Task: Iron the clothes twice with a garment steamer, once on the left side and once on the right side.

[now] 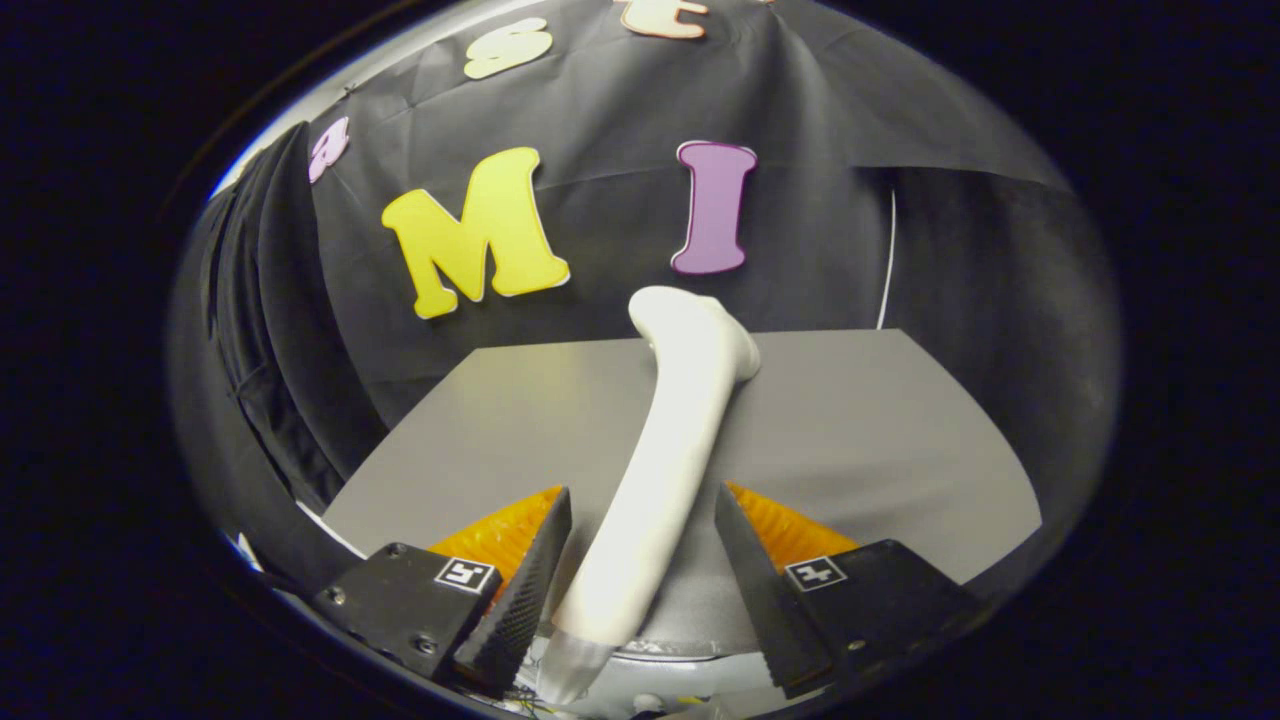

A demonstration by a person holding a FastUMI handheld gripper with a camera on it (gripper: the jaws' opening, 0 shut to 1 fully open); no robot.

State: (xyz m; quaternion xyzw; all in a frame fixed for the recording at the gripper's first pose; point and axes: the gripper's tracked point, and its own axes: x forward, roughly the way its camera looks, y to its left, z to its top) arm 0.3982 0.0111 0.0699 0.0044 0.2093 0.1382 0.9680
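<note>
A white garment steamer (680, 400) lies on the grey table (860, 430), its long handle running toward me and its bent head (695, 325) at the far end. My gripper (642, 495) is open, with the handle passing between the two fingers. The left finger sits close to the handle, and a gap shows on the right side. The steamer's silver-grey lower end (575, 665) is below the fingers. A dark garment (265, 330) hangs to the left of the table, well beyond the left finger.
A thin white cord (886, 260) runs down the black cloth wall behind the table's far right corner. The black wall stands directly behind the table's back edge.
</note>
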